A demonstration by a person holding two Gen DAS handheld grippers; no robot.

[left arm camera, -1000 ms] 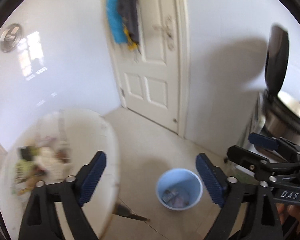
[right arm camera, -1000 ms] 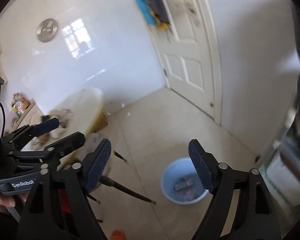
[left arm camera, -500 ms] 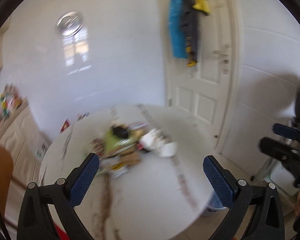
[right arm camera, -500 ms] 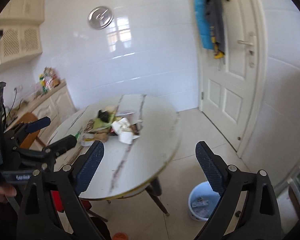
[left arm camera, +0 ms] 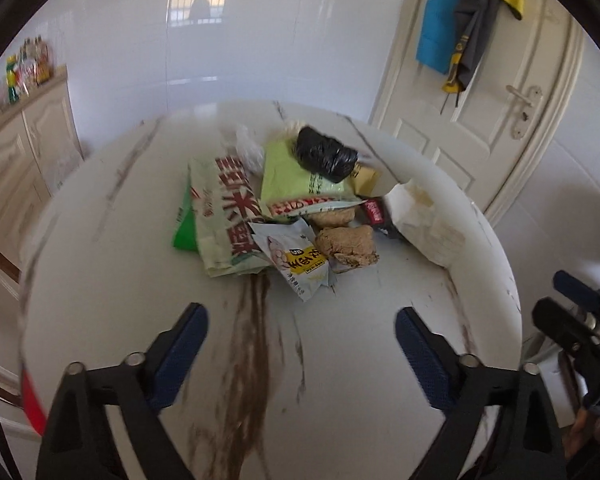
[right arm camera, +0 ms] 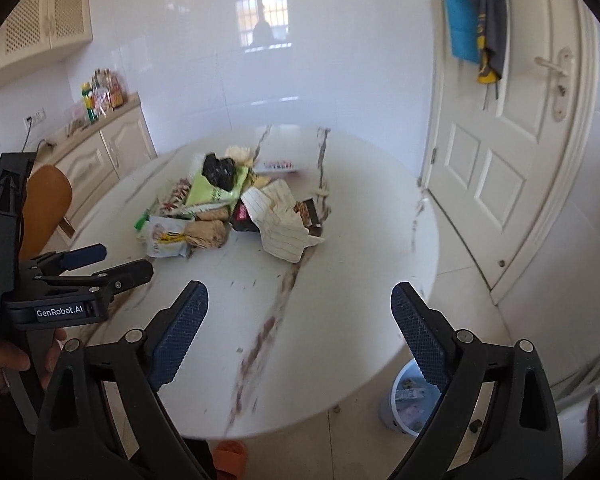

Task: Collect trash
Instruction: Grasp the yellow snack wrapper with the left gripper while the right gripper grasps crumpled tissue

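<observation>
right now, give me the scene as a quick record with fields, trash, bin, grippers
surface: round white table
trash: pile mid-table, with black bag on top and lined paper on its door side
bin: blue bin on floor by table edge, scraps inside
left gripper: open, empty
right gripper: open, empty
</observation>
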